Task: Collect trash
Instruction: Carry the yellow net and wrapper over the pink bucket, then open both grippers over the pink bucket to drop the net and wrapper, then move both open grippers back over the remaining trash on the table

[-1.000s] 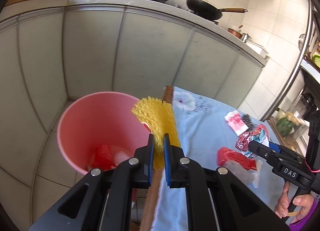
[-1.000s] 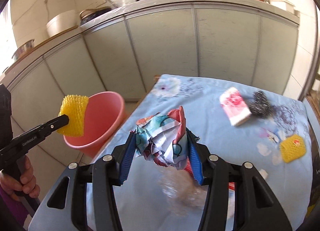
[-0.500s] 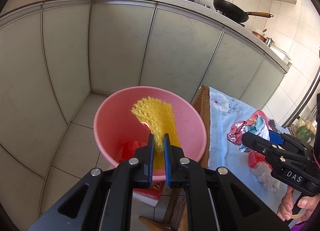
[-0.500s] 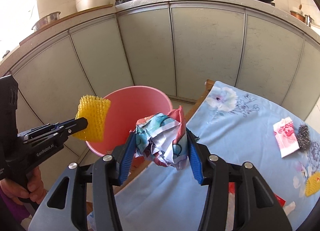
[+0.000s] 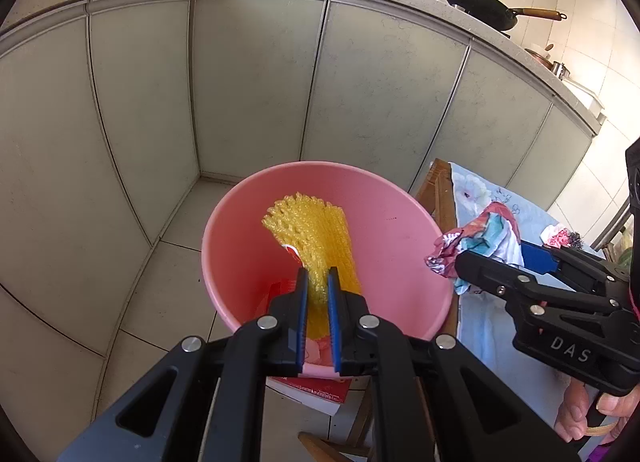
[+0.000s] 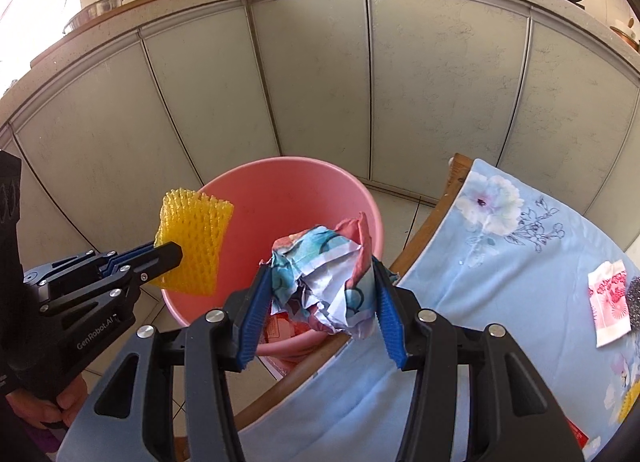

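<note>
I've swung both hands off the table toward the pink bucket; it now sits right under my left gripper, jaws pinched narrow on the yellow foam net. My right gripper clamps the crumpled wrapper above the rim, so both drops look due.

Pink bucket on tiled floor; blue cloth covers table.

left gripper: pinched nearly closed, angled down | right gripper: half-wide, clamping, angled down
</note>
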`<state>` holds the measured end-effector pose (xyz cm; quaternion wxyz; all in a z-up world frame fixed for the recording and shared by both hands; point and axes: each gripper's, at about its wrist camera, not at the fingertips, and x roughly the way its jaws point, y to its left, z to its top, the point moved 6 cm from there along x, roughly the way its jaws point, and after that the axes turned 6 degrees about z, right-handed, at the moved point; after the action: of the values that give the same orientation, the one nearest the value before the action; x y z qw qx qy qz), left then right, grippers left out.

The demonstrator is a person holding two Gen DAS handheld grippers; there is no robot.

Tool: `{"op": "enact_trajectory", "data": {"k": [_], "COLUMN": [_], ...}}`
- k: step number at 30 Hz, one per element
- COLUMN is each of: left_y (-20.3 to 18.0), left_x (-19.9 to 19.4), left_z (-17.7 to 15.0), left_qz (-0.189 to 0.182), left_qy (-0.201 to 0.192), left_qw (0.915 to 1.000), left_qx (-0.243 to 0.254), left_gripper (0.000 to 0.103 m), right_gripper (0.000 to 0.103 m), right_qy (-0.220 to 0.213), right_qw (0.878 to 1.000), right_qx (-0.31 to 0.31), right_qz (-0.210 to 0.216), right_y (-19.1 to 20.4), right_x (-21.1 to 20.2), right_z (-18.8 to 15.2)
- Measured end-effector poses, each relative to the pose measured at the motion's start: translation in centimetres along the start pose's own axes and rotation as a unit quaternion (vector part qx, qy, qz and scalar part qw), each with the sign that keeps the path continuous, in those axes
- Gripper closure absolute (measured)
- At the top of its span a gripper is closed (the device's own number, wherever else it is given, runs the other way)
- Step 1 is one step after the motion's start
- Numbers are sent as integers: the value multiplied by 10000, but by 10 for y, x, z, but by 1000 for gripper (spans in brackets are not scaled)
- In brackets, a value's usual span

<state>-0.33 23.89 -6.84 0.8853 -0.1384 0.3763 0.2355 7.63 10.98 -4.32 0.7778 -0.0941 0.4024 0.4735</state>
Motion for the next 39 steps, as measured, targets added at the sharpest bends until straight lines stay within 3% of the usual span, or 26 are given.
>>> {"op": "enact_trajectory", "data": {"k": [8, 13, 15, 19, 31, 35, 39], "left_y": [1, -1, -3, -3, -5, -9, -14], "left_x": [15, 19, 20, 19, 0, -10, -25], "left_z": [0, -1, -1, -1, 2, 3, 4], "left_qz": [130, 173, 186, 268, 198, 122, -40], "left_qy": [106, 153, 141, 115, -31, -107, -186], "left_qw": [9999, 9997, 9997, 9995, 9997, 9998, 9998], "left_qx": [19, 44, 65, 86, 99, 105, 59], "left_gripper": [94, 93, 90, 75, 72, 63, 62], "right_gripper": [52, 45, 43, 43, 43, 43, 43], "right_qy": [130, 135, 100, 63, -204, -294, -416], "right_qw": [9999, 9998, 9997, 9996, 9989, 9988, 9983], "right_qx": [-48, 122, 159, 204, 306, 295, 305], "right_qz": [12, 129, 179, 186, 288, 270, 273], "right_y": [3, 1, 1, -2, -4, -3, -1], "right_x": [21, 22, 21, 20, -16, -31, -44], "right_z": [6, 10, 12, 15, 8, 2, -3]}}
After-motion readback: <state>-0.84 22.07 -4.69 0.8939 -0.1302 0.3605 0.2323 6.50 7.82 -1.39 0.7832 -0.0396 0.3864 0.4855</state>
